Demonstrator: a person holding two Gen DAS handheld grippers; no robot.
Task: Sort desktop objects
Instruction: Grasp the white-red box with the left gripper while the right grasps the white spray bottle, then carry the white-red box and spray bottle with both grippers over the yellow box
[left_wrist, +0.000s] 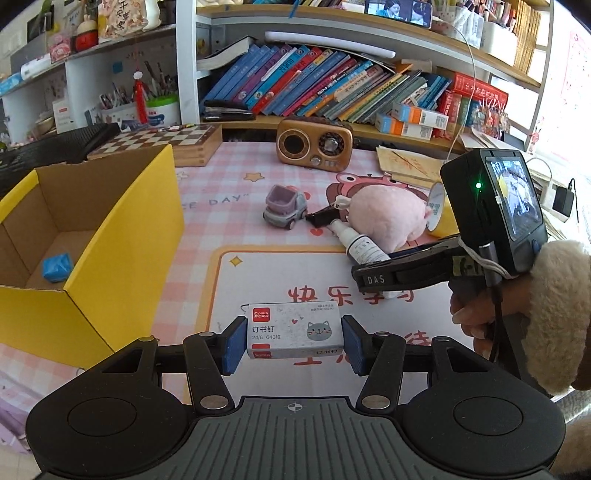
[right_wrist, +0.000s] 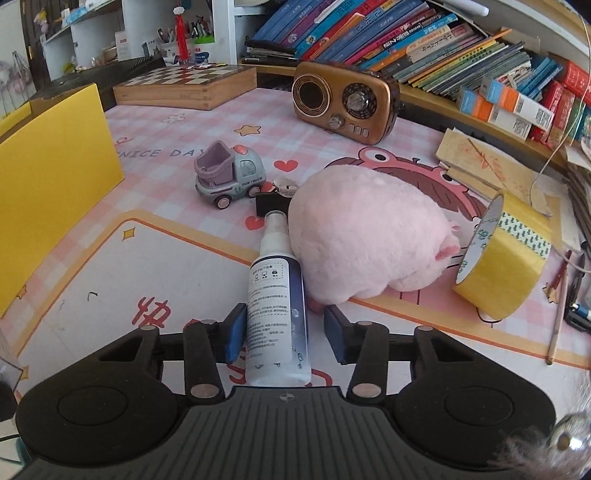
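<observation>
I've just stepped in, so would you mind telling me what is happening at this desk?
A person is sorting desk clutter with two handheld grippers. The left gripper holds a box of staples clamped between its blue pads, lifted above the mat, with the open yellow cardboard box to its left. The right gripper straddles a spray bottle lying beside a pink plush toy; one pad touches it and the other shows a gap. A toy truck and a yellow tape roll remain on the mat.

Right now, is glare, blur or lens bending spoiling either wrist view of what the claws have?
Left wrist view: staple box sharp in the left claw, print readable; window glare washes out the far right; shelves bow.
Right wrist view: spray bottle crisp between the right claw's pads, label small but clear; edges curve, corners black.
</observation>
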